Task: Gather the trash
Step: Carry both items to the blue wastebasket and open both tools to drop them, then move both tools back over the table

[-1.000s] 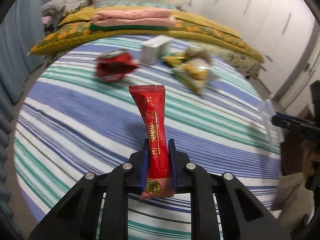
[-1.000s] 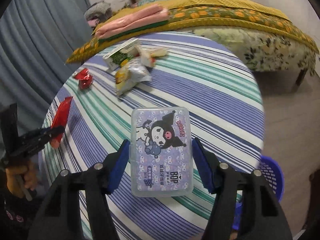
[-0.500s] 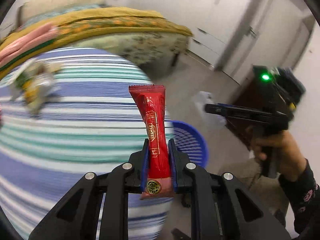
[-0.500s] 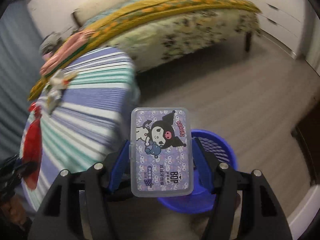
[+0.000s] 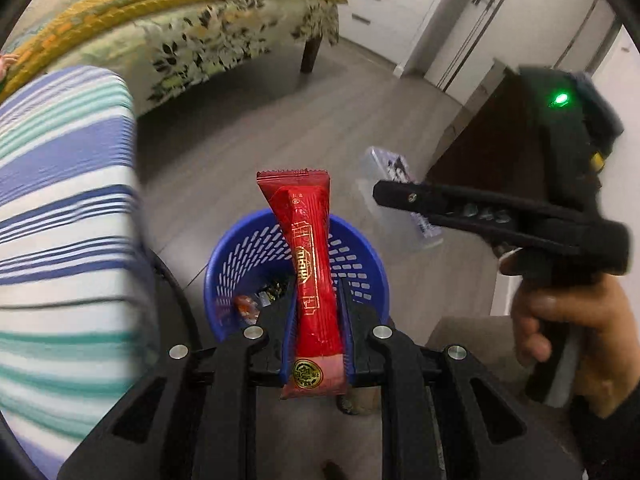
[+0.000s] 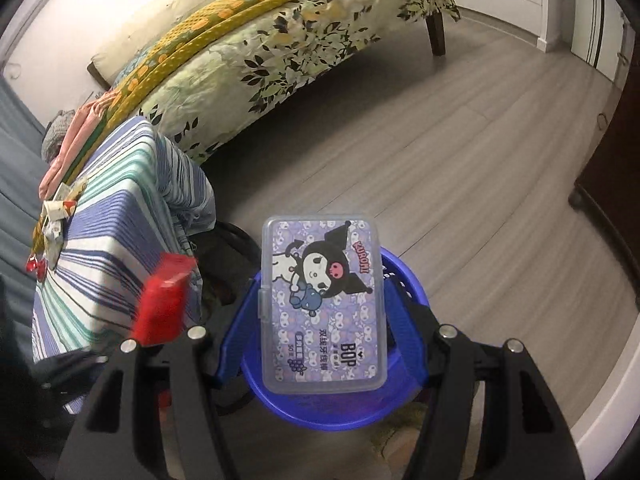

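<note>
Left gripper (image 5: 318,312) pinching red wrapper (image 5: 308,264), right gripper (image 6: 322,308) clamping plastic case (image 6: 322,304); both hanging over blue basket (image 5: 224,264). Striped table (image 5: 60,208) sitting beside, bed (image 6: 256,52) behind.

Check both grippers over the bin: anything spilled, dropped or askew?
Nothing stands out. The left gripper grips the red wrapper, the right gripper the plastic box, both above the upright blue basket; no litter on the visible floor.
</note>
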Motion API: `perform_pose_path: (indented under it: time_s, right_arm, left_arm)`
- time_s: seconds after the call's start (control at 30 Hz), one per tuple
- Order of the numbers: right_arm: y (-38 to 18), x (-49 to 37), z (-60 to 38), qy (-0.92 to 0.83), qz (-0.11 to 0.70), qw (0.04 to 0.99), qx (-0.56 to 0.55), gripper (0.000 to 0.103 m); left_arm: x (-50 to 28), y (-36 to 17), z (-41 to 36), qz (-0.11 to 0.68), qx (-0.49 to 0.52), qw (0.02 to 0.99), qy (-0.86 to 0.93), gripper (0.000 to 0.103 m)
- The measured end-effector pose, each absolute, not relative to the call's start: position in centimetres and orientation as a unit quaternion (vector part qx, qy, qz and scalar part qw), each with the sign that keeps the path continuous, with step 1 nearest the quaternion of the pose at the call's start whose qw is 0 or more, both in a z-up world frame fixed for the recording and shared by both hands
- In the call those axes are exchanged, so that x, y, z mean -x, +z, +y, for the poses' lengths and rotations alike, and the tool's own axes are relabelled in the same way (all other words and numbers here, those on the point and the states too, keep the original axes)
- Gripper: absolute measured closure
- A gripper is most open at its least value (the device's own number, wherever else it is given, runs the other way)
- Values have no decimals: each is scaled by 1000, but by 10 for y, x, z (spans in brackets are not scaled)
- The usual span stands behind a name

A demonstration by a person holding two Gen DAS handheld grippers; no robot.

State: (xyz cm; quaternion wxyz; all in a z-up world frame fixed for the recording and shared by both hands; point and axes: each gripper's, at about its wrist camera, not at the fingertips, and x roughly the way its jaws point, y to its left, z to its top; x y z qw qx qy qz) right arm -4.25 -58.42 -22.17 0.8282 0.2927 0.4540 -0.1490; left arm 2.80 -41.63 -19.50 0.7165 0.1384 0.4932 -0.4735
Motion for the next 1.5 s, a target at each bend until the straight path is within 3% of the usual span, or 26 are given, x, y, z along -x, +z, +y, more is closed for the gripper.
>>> perform_pose_path:
  time_s: [0.07,0.13,0.23,0.37,0.43,0.7,0.93,1.23,1.5]
  right_arm:
    - [-227,42,-591,-149,450,825,-308,35]
    - [-228,44,-597,-152,440,822,-327,28]
    - [-222,46,-601,-158,433,826,-324,27]
    - [-213,47,-598,-176,423,835,-304,19]
    - [-207,47,-593,-189,416,842,-288,14]
    - [-182,41,-549,-191,386,880,-201,10]
    - [-170,17,-466,-130,372,914,-98,10]
    - [-149,-23,-337,-7,383,921,-69,9]
    - [-158,-100,-256,45,435,899,-19,8]
  left_arm:
    - [-33,-208,-428,495,-145,717,-468,76]
    - [-39,-215,-437,499,-145,718,-463,52]
    - [-41,-209,-436,491,-133,725,-464,33]
    - [-29,-183,-420,464,-121,735,-480,20]
    - [-20,-165,-407,435,-118,753,-479,9]
    - [-21,-127,-317,359,-114,821,-429,5]
    - [-68,-146,-206,398,-103,860,-301,6]
    - [-119,-161,-71,442,-54,885,-135,6]
    - [-143,-170,-39,464,-53,880,-83,4]
